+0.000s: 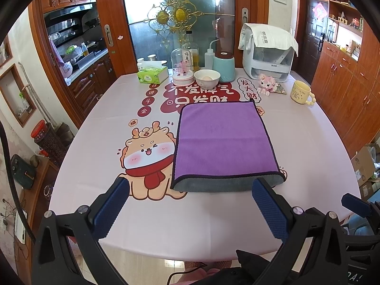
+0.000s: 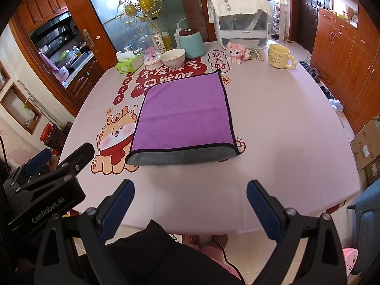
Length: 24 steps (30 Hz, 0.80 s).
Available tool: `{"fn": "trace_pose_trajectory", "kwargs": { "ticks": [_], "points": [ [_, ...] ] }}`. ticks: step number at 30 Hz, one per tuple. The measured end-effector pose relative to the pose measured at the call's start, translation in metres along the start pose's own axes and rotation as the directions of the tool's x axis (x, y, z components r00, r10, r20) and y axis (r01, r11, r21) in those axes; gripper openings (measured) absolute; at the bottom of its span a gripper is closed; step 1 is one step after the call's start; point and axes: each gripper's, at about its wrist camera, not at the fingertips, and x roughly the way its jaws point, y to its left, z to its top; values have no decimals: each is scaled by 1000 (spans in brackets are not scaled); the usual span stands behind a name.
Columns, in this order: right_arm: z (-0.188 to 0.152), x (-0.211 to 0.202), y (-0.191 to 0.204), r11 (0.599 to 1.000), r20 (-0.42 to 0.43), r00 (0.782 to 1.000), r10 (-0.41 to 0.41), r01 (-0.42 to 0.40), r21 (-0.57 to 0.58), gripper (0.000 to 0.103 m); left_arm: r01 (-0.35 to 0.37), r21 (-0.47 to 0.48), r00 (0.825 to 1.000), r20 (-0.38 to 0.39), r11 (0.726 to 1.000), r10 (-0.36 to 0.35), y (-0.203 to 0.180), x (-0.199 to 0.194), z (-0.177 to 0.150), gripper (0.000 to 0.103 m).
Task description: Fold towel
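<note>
Left wrist view: purple towel (image 1: 223,140) lies flat on the pink printed tablecloth (image 1: 95,142), already doubled over. Purple face up, grey underside showing as a rolled band along the near edge. Dark piping runs round the border; a small hanging loop sits at the far right corner. Left gripper (image 1: 190,190) hangs just short of that near edge, jaws spread wide, nothing between the blue pads. Its right finger overlaps the towel's near right corner in this view; contact cannot be confirmed.

Right wrist view: right gripper (image 2: 190,191) also spread wide and empty, held back over bare tablecloth, the towel (image 2: 185,111) clearly apart ahead of it. Left gripper (image 2: 68,159) visible at lower left, off the cloth.

Far end of table: bowl (image 1: 206,77), tissue box (image 1: 152,74), teal canister (image 1: 223,66), yellow mug (image 1: 300,92), pink plush toy (image 1: 267,84). All well clear of the towel.

Judgement: 1 fold looks done; both tools are poised between folds, nothing grasped. A 2nd fold likely remains. Next move calls for each gripper to pinch 1 corner of the same edge, taking both layers, lift low and carry it across evenly. Layers may slip apart if only the top one is caught.
</note>
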Motion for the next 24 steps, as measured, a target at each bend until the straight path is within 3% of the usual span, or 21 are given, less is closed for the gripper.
{"fn": "trace_pose_trajectory", "kwargs": {
  "ticks": [24],
  "points": [
    [-4, 1, 1, 1000, -13, 1000, -14, 14, 22, 94, 45, 2, 997, -55, 999, -44, 16, 6, -9, 102]
  ]
}}
